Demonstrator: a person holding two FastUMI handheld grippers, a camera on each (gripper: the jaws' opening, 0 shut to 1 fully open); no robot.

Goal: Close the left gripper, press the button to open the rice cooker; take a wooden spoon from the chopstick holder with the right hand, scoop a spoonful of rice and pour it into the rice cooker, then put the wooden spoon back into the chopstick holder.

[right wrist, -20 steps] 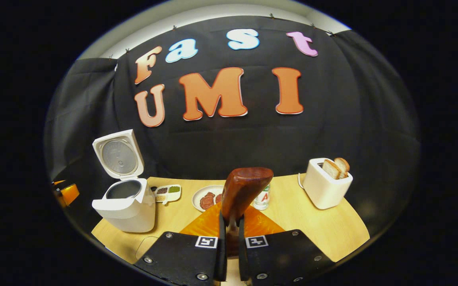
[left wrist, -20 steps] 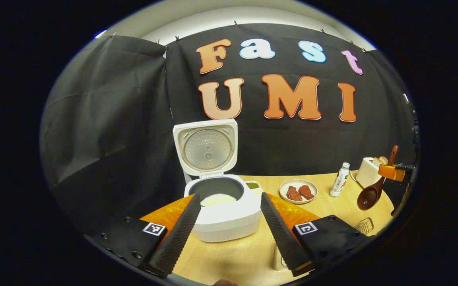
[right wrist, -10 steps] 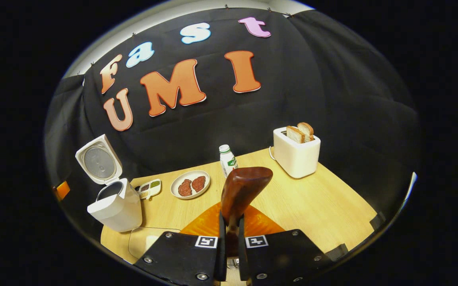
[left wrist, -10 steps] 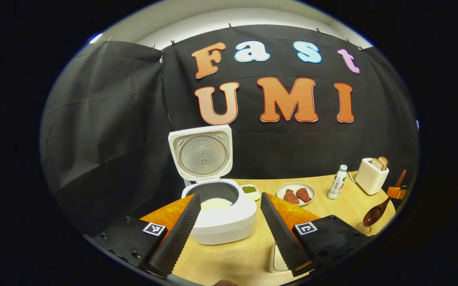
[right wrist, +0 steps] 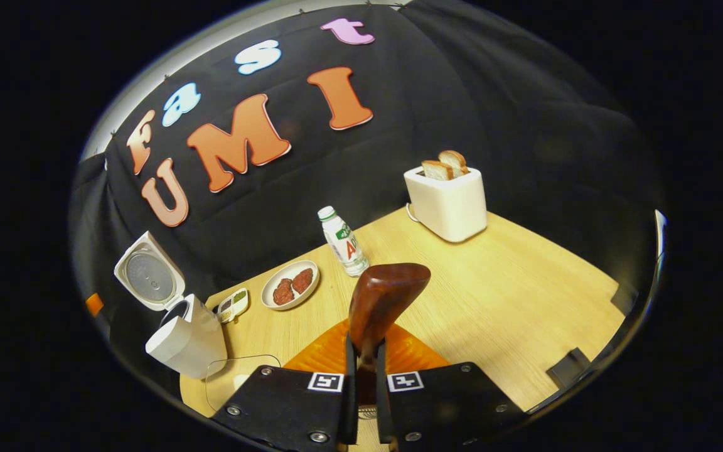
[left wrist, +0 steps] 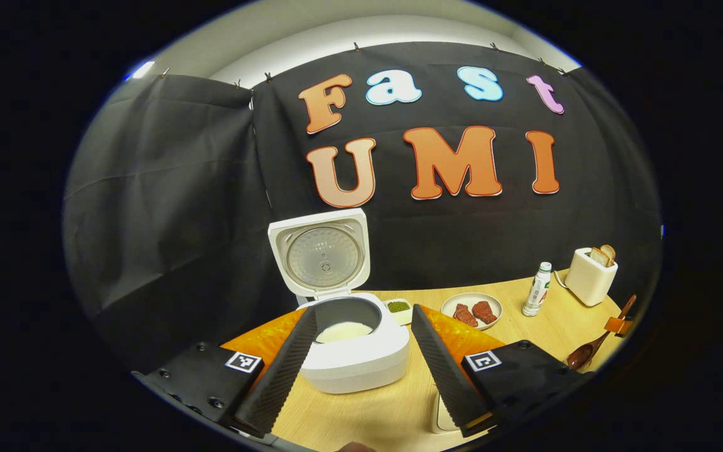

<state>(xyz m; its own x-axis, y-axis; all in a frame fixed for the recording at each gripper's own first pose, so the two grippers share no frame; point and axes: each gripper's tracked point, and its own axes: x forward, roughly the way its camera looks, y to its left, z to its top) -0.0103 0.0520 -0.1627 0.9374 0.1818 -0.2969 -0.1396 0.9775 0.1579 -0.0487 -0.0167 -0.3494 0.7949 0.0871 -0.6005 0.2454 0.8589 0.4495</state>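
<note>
Two grippers noted: the right gripper (right wrist: 361, 376) is clamped on the dark brown wooden spoon (right wrist: 381, 301), stiff, light, glossy, best held at its handle, near the table's right. The left gripper (left wrist: 361, 370) stands wide apart, empty, before the open white rice cooker (left wrist: 352, 342).

Staged kitchen booth — black cloth wall (left wrist: 167, 188), wooden table (right wrist: 493, 301), rice cooker (left wrist: 352, 342), toaster (right wrist: 446, 201), plate of meat (right wrist: 290, 284)

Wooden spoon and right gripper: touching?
Touching. The right gripper view shows the right gripper with both fingers pressed on the wooden spoon handle.
</note>
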